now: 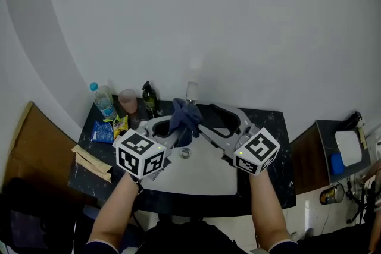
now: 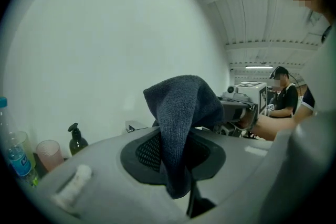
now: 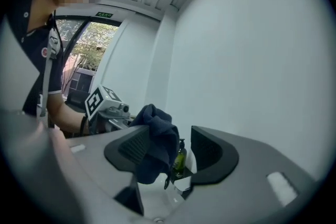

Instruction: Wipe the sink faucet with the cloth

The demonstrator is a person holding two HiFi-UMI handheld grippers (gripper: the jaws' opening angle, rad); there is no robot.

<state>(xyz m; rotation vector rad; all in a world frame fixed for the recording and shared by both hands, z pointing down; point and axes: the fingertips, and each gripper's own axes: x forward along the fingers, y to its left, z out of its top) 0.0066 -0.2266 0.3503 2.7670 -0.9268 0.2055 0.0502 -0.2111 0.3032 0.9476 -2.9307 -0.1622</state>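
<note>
The cloth (image 1: 186, 119), a dark blue towel, is bunched in the middle of the head view, just below the faucet (image 1: 191, 92) and above the white sink (image 1: 205, 174). The left gripper (image 1: 177, 132) reaches in from the lower left and is clamped on it. In the left gripper view its jaws are pressed close on the cloth (image 2: 181, 113), which rises in a fold above them and hangs a little below. The right gripper (image 1: 214, 122) comes in from the lower right with its jaws spread wide. In the right gripper view the cloth (image 3: 157, 144) lies against the left pad (image 3: 134, 147), and the right pad (image 3: 207, 150) stands well apart from it (so there is no grip from this side).

The faucet is upright at the back rim of the sink. Only its tip (image 2: 135, 126) shows in the left gripper view, past the left jaw. Whether the cloth touches it I cannot tell.

The sink is set in a dark counter (image 1: 275, 151), with a drain (image 1: 186, 153) near its centre. At the counter's upper left stand a water bottle (image 1: 104, 101), a pink cup (image 1: 127, 100) and a dark pump bottle (image 1: 149, 99), in a row from left to right. Just below them lie a blue packet (image 1: 103, 132) and a yellow packet (image 1: 121, 125).
</note>
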